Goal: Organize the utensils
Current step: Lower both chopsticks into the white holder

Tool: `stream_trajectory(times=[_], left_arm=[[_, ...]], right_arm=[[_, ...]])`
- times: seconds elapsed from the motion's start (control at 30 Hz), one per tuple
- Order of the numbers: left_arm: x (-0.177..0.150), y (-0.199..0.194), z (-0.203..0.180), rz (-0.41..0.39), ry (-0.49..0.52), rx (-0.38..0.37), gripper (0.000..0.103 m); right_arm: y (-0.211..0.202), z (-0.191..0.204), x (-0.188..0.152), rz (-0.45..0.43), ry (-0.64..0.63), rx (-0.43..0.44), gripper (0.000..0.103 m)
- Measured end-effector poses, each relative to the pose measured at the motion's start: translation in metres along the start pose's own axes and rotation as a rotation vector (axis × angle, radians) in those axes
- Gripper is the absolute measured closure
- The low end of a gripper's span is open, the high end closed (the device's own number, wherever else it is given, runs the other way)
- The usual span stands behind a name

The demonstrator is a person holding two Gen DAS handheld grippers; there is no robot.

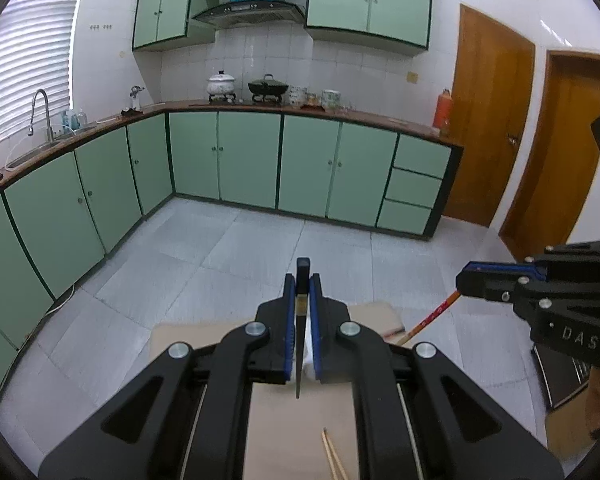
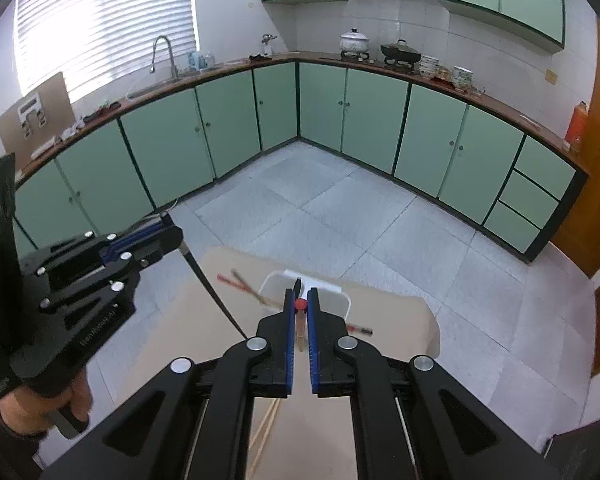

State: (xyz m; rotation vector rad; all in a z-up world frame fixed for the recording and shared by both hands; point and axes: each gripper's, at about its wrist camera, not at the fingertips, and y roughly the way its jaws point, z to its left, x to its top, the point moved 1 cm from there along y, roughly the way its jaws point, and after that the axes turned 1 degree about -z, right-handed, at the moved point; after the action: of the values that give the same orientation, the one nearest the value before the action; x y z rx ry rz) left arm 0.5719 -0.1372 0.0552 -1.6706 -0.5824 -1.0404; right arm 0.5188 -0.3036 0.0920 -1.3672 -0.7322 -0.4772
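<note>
My left gripper is shut on a black chopstick and holds it above the cardboard table. My right gripper is shut on a red-topped chopstick above a clear plastic container. In the left wrist view the right gripper is at the right with the red chopstick slanting down from it. In the right wrist view the left gripper is at the left with the black chopstick hanging down. Loose chopsticks lie by the container.
A pair of pale wooden chopsticks lies on the cardboard near me. Another red chopstick lies right of the container. Green kitchen cabinets and a grey tiled floor lie beyond the table edge. Wooden doors stand at the right.
</note>
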Motion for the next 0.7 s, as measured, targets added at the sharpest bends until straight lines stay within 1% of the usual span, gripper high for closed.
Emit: stream_trajectory(times=[0.13, 0.3, 0.37, 0.5, 0.63, 0.67, 0.7], left_arm=[[0.016, 0.021, 0.0, -0.036, -0.007, 0.007, 0.097], [0.016, 0.058, 0.005, -0.061, -0.016, 0.032, 0.097], [0.011, 0.077, 0.009, -0.049, -0.032, 0.024, 0.097], [-0.013, 0.116, 0.015, 0.008, -0.027, 0.039, 0.097], [-0.034, 0.136, 0.027, 0.067, -0.045, 0.037, 0.096], [-0.037, 0.138, 0.03, 0.078, -0.044, 0.039, 0.095], [-0.04, 0.137, 0.031, 0.084, -0.041, 0.048, 0.087]], right_arm=[[0.015, -0.008, 0.018, -0.009, 0.018, -0.015, 0.097], [0.057, -0.022, 0.026, 0.015, 0.035, -0.04, 0.097], [0.078, -0.03, 0.023, 0.036, 0.055, -0.037, 0.097], [0.119, -0.045, 0.008, 0.087, 0.085, -0.031, 0.097], [0.147, -0.056, -0.011, 0.13, 0.107, -0.027, 0.097], [0.149, -0.057, -0.014, 0.139, 0.113, -0.016, 0.095], [0.15, -0.059, -0.017, 0.141, 0.12, -0.009, 0.094]])
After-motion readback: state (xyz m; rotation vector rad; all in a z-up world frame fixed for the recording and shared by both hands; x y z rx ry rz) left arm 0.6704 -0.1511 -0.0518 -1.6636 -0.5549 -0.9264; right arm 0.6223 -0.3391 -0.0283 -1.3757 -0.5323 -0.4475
